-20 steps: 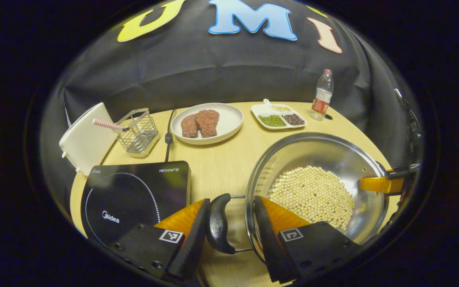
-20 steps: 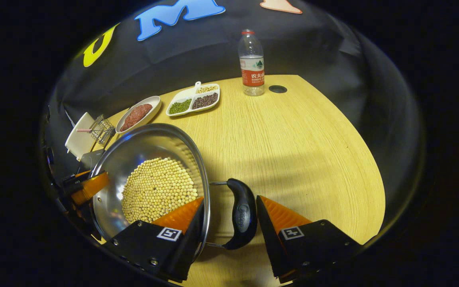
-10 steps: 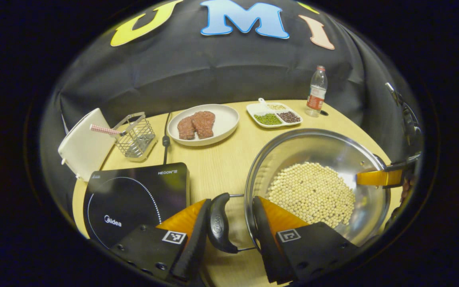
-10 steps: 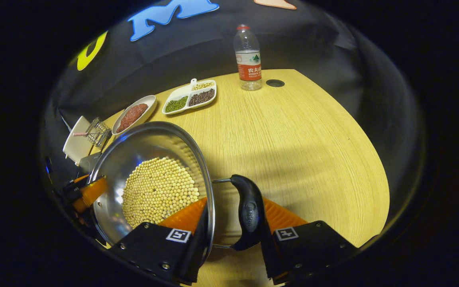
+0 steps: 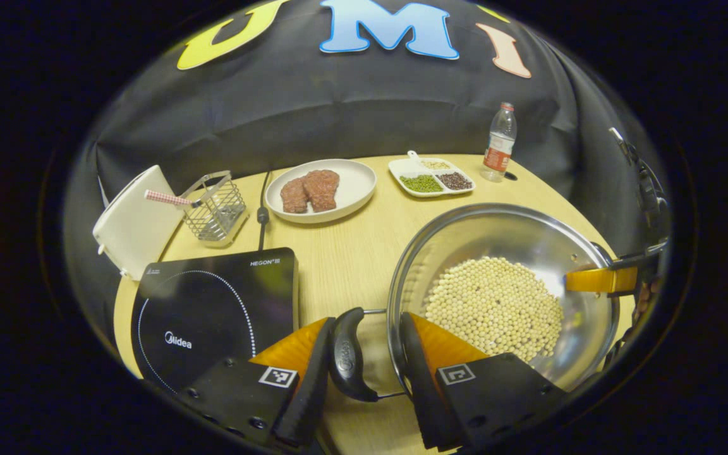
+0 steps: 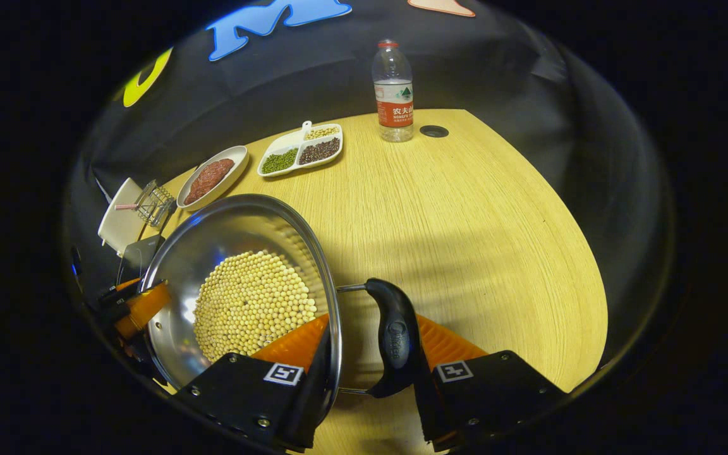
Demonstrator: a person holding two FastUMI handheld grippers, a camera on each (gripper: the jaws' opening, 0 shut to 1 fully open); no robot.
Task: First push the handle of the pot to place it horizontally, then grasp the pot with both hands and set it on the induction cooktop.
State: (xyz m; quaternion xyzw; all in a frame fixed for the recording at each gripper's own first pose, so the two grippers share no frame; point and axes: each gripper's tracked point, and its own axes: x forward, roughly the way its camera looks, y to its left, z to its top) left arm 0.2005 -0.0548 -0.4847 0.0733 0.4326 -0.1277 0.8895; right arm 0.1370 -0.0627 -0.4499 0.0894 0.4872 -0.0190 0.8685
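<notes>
I had the left gripper [image 5: 367, 318] narrowed on the pot [image 5: 497, 230], one finger pressed against the outer face of the near loop handle [image 5: 345, 357] and the other tucked inside the rim against the steel wall. The right gripper [image 6: 369, 328] was clamped the same way on the opposite handle [image 6: 395, 338], so both pairs of fingers were pinching handle and rim together. The pot sat to the right of the induction cooktop [image 5: 212, 303], beside it and not on it. I could not tell whether its base rested on the table [image 5: 351, 253] or hung just clear. My worry was the load: the loose bed of soybeans [image 5: 497, 306] would roll to the low side if one hand rose faster than the other, and a sharp tilt could spill them over the shallow wall. The handles hung on thin wire stems, so I judged they might swivel in my grip and let the pan sag. The polished inner wall gave my inside fingers little to bite. Crossing to the cooktop, the near handle could clip its raised edge, and a hard landing on that glossy black glass might scratch it. The pot was a wide, round, mirror-bright steel bowl with a thin rolled rim. Its handles were smooth, dark, curved plastic grips. The beans were small, pale, matte spheres. The cooktop was a flat square slab with a dotted ring, and the table was light wood with fine straight grain.
</notes>
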